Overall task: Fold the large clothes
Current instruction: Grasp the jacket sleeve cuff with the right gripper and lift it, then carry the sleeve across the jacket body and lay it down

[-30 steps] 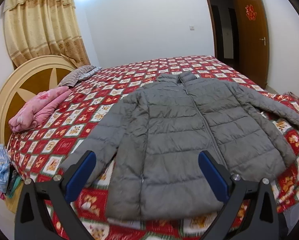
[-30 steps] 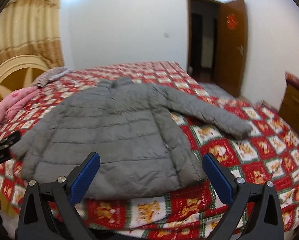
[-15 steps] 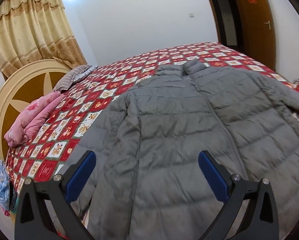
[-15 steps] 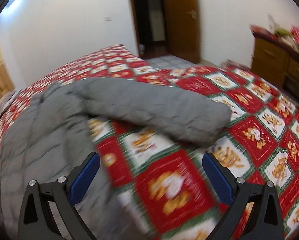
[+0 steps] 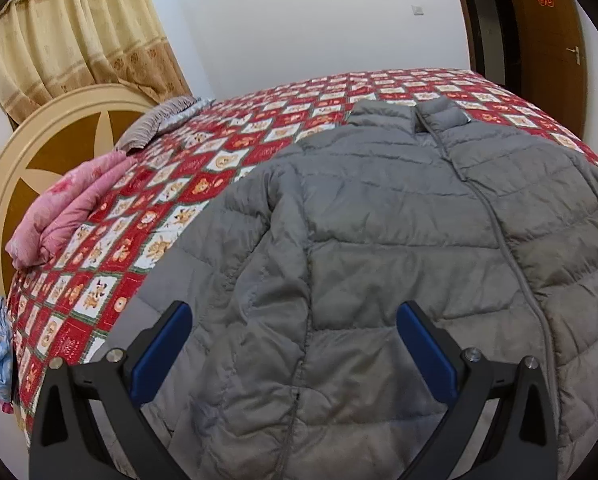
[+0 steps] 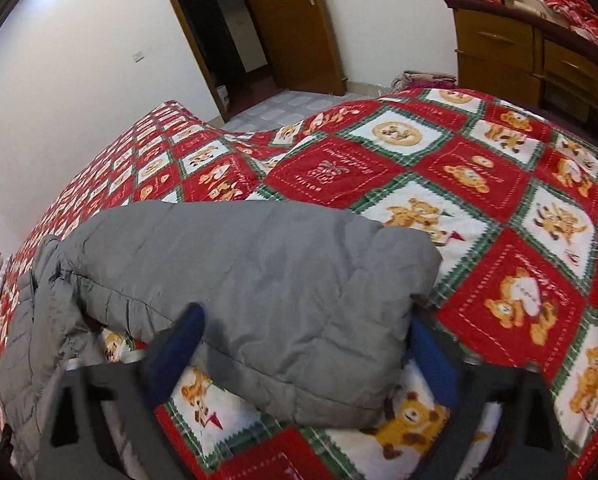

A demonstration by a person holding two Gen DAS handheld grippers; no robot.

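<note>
Since a second ago you have brought both grippers in low over the bed (image 5: 203, 168); the grey puffer jacket (image 5: 379, 240) now fills the left view, and the right view has swung onto its sleeve (image 6: 259, 280). Your left gripper (image 5: 295, 344) hangs spread above the jacket's front, pads clear of the cloth, grasping nothing. Your right gripper (image 6: 307, 344) has just been narrowing, and its 2 blue pads now straddle the sleeve end; whether they press it, I cannot tell. You have 1 jacket, lying flat and zipped on the red patterned quilt (image 6: 479, 184). Around it: 1 folded pink blanket (image 5: 67, 208), 1 striped pillow (image 5: 155, 124), 1 round headboard (image 5: 39, 148), 1 curtain (image 5: 79, 36), 1 wooden dresser (image 6: 515, 56), 1 open door (image 6: 291, 20).
</note>
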